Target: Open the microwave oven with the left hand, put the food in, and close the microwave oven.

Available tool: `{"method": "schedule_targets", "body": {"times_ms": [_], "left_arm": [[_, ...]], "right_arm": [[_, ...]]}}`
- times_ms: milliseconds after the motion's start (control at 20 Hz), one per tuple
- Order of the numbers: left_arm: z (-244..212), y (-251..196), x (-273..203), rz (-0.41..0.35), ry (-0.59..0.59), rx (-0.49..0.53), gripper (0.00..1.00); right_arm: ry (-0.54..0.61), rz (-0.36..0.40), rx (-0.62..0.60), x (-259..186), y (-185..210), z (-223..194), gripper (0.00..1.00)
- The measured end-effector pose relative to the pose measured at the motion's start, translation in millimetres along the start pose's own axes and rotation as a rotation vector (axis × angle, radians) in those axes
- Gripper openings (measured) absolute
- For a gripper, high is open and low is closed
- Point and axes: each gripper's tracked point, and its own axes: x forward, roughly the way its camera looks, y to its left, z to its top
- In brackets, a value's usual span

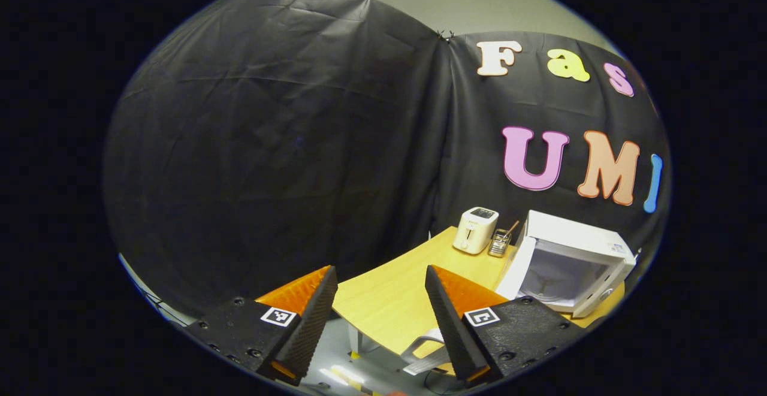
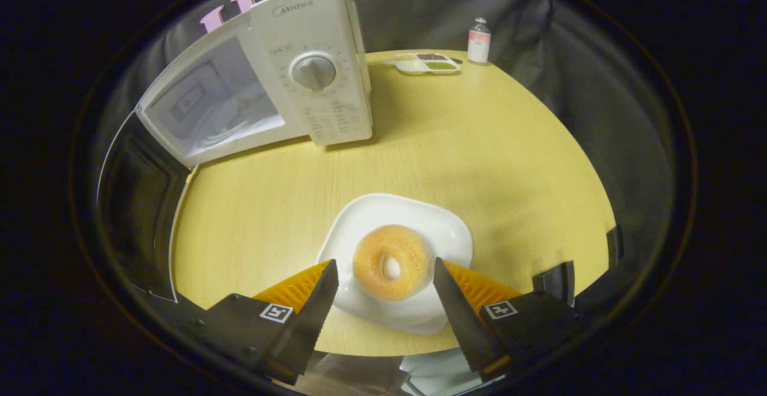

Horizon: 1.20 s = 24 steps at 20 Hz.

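Observation:
A white microwave [image 2: 311, 72] stands at the back left of the yellow table [image 2: 479, 162]. Its door [image 2: 135, 204] is swung wide open to the left and the cavity [image 2: 210, 108] shows. A sugared donut [image 2: 392, 261] lies on a white plate [image 2: 413, 219] near the front edge. My right gripper [image 2: 385, 267] is open, one finger on each side of the donut, not pressing on it. My left gripper [image 1: 380, 273] is open and holds nothing, raised well back from the table, with the microwave [image 1: 575, 258] and its open door [image 1: 515, 267] far off to the right.
A white toaster [image 1: 475, 229] and a small utensil holder [image 1: 500, 241] sit left of the microwave. A small bottle [image 2: 479, 41] and a divided dish [image 2: 424, 63] stand at the table's far edge. A white chair [image 1: 425, 348] is by the table.

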Motion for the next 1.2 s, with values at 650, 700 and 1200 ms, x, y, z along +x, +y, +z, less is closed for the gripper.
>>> {"method": "schedule_targets", "body": {"times_ms": [650, 700, 1200], "left_arm": [[7, -53, 14, -0.095, -0.030, 0.017, 0.82], [7, -53, 15, -0.098, -0.029, 0.019, 0.87], [-9, -49, 30, -0.123, 0.017, 0.037, 0.87]], "right_arm": [[0.034, -0.028, -0.032, 11, -5, -6, 0.66], [0.023, -0.012, -0.002, 9, -1, -4, 0.71], [-0.075, 0.364, 0.458, -43, 102, 34, 0.65]]}}
